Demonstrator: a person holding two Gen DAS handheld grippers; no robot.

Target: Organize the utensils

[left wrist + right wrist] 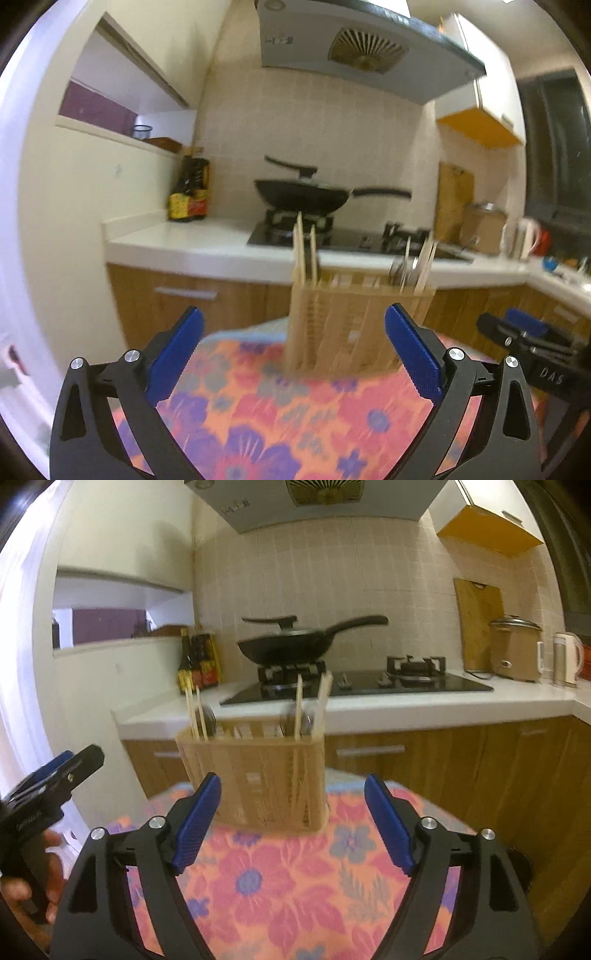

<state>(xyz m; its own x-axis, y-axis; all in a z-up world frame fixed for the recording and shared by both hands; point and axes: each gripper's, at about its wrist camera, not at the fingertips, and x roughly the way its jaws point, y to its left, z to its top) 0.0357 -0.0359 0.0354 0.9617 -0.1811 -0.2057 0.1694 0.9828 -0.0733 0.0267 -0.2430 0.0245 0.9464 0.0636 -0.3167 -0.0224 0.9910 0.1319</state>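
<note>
Ahead, utensil holder beyond left tool, untouched

Both wrist views look forward and slightly down, close over the floral tablecloth, the left one from the left and the right one from the right, sharing the utensil holder, stove and wok.

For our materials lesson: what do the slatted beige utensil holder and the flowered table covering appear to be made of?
Slatted beige utensil holder: probably bamboo or wood, matte; thin pale vertical slats show, though blurred. Flowered table covering: seemingly printed fabric or coated cloth; soft pink, orange and purple blooms, no strong glare.
</note>
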